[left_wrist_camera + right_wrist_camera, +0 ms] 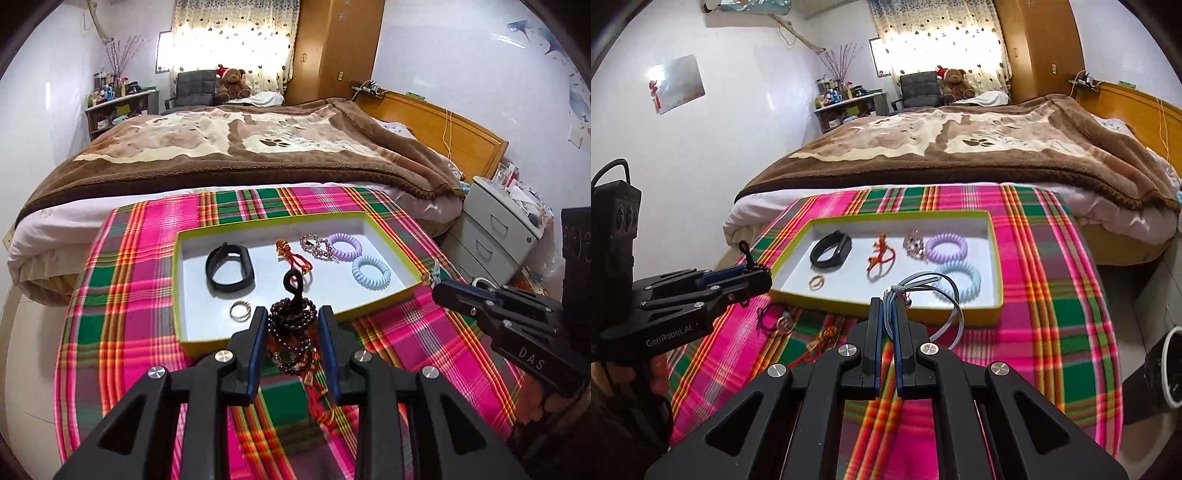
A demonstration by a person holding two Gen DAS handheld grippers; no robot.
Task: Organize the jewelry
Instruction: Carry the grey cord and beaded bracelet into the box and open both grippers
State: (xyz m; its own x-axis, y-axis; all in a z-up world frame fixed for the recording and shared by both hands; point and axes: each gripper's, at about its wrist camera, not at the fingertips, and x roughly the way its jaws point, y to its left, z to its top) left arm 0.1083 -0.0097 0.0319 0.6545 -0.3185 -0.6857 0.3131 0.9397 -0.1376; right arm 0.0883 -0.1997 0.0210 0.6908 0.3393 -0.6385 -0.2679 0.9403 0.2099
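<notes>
A shallow yellow-rimmed tray (384,229) (995,254) lies on a plaid cloth. In it are a black band (231,267), a gold ring (240,309), a red cord charm (291,254), a beaded bracelet (317,247), a purple coil tie (345,246) and a blue coil tie (371,272). My left gripper (293,325) is shut on a dark red bead string (293,332), held over the tray's near edge. My right gripper (888,306) is shut on a grey cord bracelet (934,295) at the tray's near rim.
The plaid cloth (122,295) covers a low table against a bed (229,147). A dark cord bracelet with a round charm (781,321) and a red-orange tassel (820,343) lie on the cloth before the tray. A grey drawer unit (495,229) stands right.
</notes>
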